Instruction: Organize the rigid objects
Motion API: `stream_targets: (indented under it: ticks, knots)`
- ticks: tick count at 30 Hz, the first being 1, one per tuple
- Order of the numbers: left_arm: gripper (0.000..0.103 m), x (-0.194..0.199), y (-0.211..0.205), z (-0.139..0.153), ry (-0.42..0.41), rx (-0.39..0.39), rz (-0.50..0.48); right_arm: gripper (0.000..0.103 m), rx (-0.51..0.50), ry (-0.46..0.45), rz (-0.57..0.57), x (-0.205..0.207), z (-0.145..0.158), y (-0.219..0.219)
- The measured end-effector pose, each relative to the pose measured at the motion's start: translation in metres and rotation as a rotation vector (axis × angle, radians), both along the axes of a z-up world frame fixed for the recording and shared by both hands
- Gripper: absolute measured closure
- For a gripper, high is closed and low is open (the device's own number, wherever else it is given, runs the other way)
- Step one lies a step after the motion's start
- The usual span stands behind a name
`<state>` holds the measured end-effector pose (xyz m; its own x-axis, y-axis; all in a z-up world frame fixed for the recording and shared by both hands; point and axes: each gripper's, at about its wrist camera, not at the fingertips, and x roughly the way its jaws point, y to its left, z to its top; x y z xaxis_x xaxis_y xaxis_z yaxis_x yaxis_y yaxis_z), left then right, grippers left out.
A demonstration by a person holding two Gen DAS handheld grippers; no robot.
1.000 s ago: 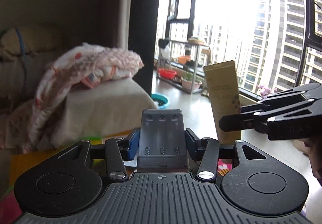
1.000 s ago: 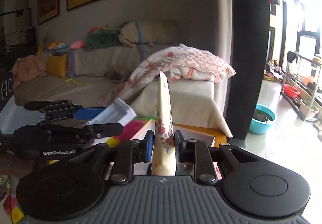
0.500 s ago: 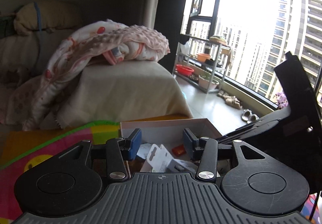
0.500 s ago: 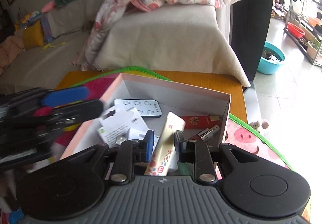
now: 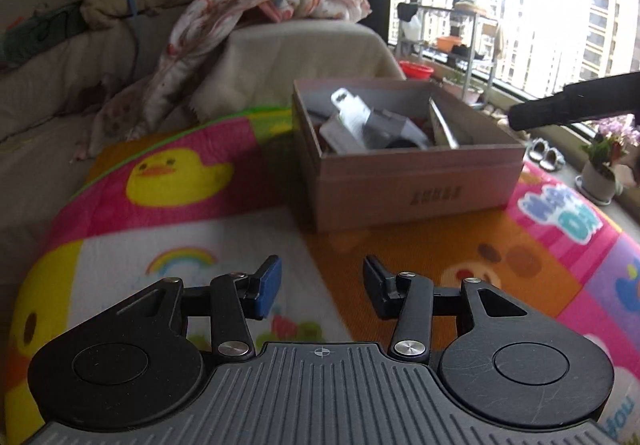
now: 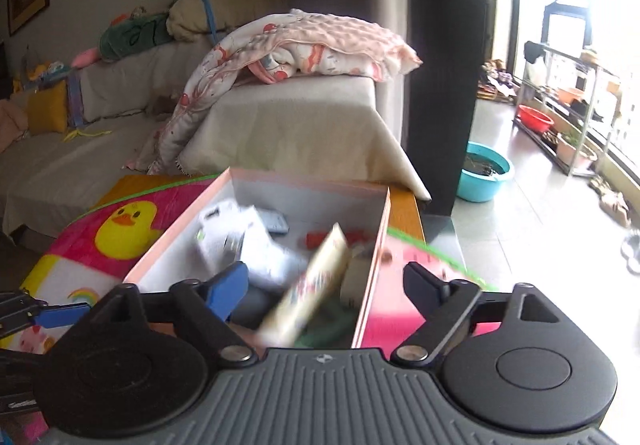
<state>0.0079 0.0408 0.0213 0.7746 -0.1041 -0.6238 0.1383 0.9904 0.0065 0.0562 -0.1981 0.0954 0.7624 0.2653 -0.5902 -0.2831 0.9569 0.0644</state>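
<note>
A pink cardboard box [image 5: 420, 181] stands on a colourful play mat [image 5: 180, 181] and holds several small items. My left gripper [image 5: 322, 291] is open and empty, low over the mat in front of the box. My right gripper [image 6: 326, 285] is open above the box's [image 6: 372, 269] near right corner. A cream tube with coloured dots [image 6: 308, 285] lies tilted inside the box between the jaws, free of both pads and blurred. A white packet [image 6: 236, 241], a grey remote [image 6: 276, 223] and a red item [image 6: 320, 237] also lie in the box. The right gripper's arm [image 5: 572, 105] shows beyond the box.
A sofa with a pink-and-white blanket [image 6: 304, 49] stands behind the table. The table's wooden edge [image 6: 406, 213] is just right of the box. A teal basin [image 6: 484, 173] sits on the floor. The left gripper's blue pad [image 6: 60, 315] shows at lower left.
My left gripper dropped its grey battery holder into the box and pulled back to the mat. My right gripper lowered the tube into the box and opened, letting it go.
</note>
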Motion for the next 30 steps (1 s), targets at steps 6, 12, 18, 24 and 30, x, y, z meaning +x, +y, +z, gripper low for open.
stream_targets:
  ticks: [6,12,18,24,30]
  knots:
    - [0.05,-0.018,-0.016,-0.021,0.007,-0.016,0.055,0.015,-0.036,0.089,-0.038,-0.047,-0.055,0.009]
    - [0.03,-0.013,-0.031,-0.024,-0.012,-0.034,0.077,0.0,-0.125,0.123,-0.086,-0.046,-0.092,0.024]
    - [0.028,-0.009,-0.04,-0.026,-0.019,-0.008,0.118,0.0,-0.076,0.093,-0.098,-0.053,-0.095,0.014]
    - [0.028,-0.009,-0.04,-0.025,-0.02,-0.008,0.121,0.0,-0.054,0.051,-0.134,-0.057,-0.099,0.013]
    - [0.027,-0.008,-0.039,-0.025,-0.02,-0.009,0.128,0.0,-0.064,0.049,-0.147,-0.055,-0.099,0.016]
